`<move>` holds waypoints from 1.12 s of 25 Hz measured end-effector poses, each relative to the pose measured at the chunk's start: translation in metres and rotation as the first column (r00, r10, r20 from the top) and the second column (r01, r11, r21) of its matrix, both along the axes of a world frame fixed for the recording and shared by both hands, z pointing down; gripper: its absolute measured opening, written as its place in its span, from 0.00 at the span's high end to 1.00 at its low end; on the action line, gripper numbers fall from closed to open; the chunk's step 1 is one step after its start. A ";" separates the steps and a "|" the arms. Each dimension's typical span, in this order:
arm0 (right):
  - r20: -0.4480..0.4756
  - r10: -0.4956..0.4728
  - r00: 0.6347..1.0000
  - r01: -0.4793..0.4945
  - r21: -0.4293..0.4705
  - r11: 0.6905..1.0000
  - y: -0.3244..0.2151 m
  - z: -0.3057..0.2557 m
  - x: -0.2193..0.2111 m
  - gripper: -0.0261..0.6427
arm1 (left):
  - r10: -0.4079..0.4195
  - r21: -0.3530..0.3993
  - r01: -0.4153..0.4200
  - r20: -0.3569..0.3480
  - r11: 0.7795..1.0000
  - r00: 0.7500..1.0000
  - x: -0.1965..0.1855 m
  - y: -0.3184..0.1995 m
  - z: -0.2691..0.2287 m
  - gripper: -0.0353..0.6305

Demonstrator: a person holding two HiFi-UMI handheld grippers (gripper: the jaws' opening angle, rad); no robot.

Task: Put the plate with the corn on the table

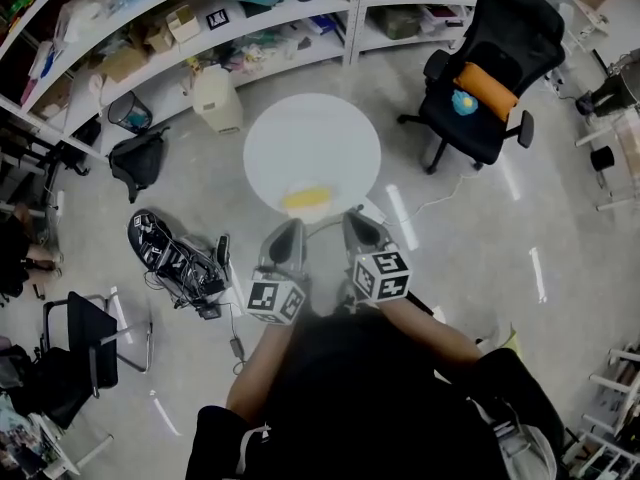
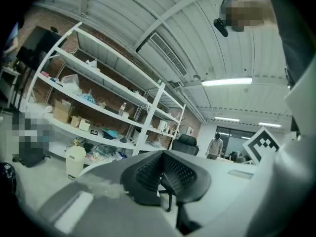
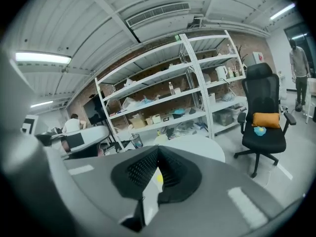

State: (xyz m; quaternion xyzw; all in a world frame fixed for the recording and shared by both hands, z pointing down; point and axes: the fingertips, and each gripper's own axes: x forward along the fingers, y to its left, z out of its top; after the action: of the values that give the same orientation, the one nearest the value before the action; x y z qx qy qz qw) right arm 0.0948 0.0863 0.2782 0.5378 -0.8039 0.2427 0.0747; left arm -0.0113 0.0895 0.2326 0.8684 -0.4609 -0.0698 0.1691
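Standing at frame centre in the head view: a round white table. The plate, pale and hard to separate from the tabletop, sits over the table's near edge, with the yellow corn on it.

Surroundings:
- White shelving across the upper left, loaded with boxes and oddments.
- White jug on the floor just left of the table.
- Wire bin and black bag further left.
- Black device with square markers and tangled cables at lower left of the table.
- Black office chair at upper right, well apart from the table, with an orange cushion on its seat.
- Dark folding chair at lower left.

Hands: both forearms reach up from the lower centre, side by side, marker cubes towards the camera.
- Left gripper: at the plate's near rim, left of the corn. Pads pinched together with a pale sliver between them.
- Right gripper: at the rim right of the corn. Pads clamped on the thin white edge, with yellow showing beyond them.
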 end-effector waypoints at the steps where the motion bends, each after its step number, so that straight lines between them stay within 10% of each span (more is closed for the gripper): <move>1: -0.004 -0.006 1.000 0.006 0.009 1.000 0.000 -0.003 -0.002 0.95 | -0.005 0.008 0.005 0.003 1.000 1.000 -0.001 0.000 -0.004 0.94; 28: -0.094 -0.068 0.993 0.078 0.117 0.990 0.004 -0.012 -0.020 0.95 | 0.016 0.022 -0.017 0.010 1.000 1.000 -0.008 0.003 -0.004 0.94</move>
State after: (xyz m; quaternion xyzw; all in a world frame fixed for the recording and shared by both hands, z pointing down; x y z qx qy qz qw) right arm 0.0750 0.0902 0.2658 0.5219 -0.8320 0.1667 0.0870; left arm -0.0189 0.0928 0.2286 0.8743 -0.4538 -0.0690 0.1578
